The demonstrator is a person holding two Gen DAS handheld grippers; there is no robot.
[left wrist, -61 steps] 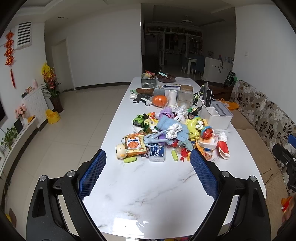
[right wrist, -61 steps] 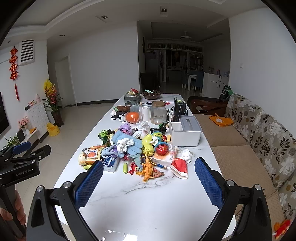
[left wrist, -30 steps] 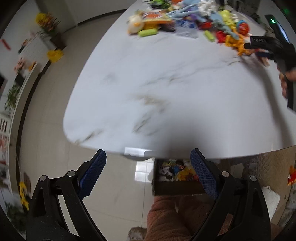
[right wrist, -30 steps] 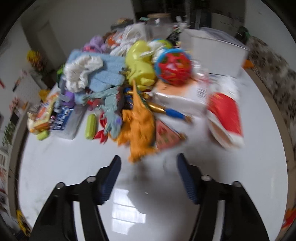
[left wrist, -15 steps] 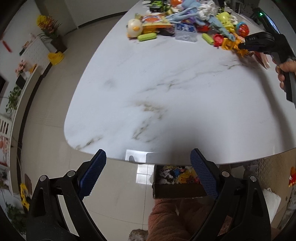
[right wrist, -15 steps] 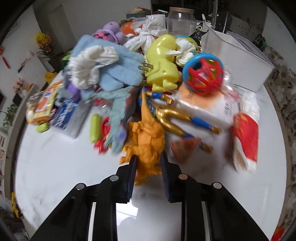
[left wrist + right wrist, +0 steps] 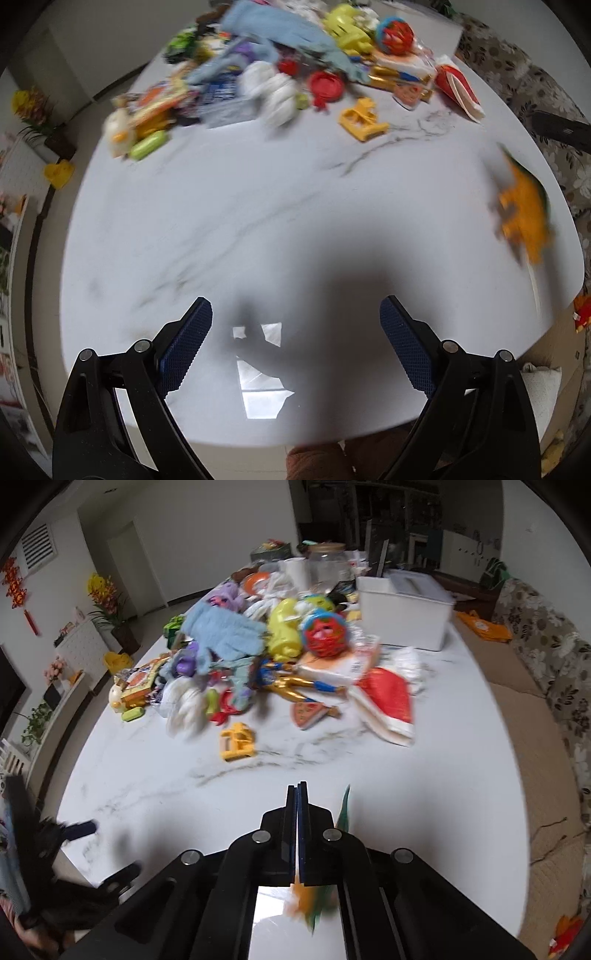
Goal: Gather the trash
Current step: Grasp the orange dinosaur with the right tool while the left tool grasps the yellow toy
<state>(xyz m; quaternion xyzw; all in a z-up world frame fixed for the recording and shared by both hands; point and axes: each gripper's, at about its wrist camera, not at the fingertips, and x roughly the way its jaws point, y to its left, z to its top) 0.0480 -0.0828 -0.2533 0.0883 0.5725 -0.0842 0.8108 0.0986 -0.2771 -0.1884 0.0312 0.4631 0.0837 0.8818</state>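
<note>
- Now that your right gripper (image 7: 297,794) has clenched its jaws on the orange soft toy figure (image 7: 524,218), which sat at the front of the heap half a second ago, it hangs blurred above the white marble-pattern table (image 7: 258,229), clear of the toy heap (image 7: 266,657).
- Your left gripper (image 7: 295,347) stays released, holding nothing.
- Carry the figure to the collection point.
- Labels: motion blur leaves no writing readable.
</note>
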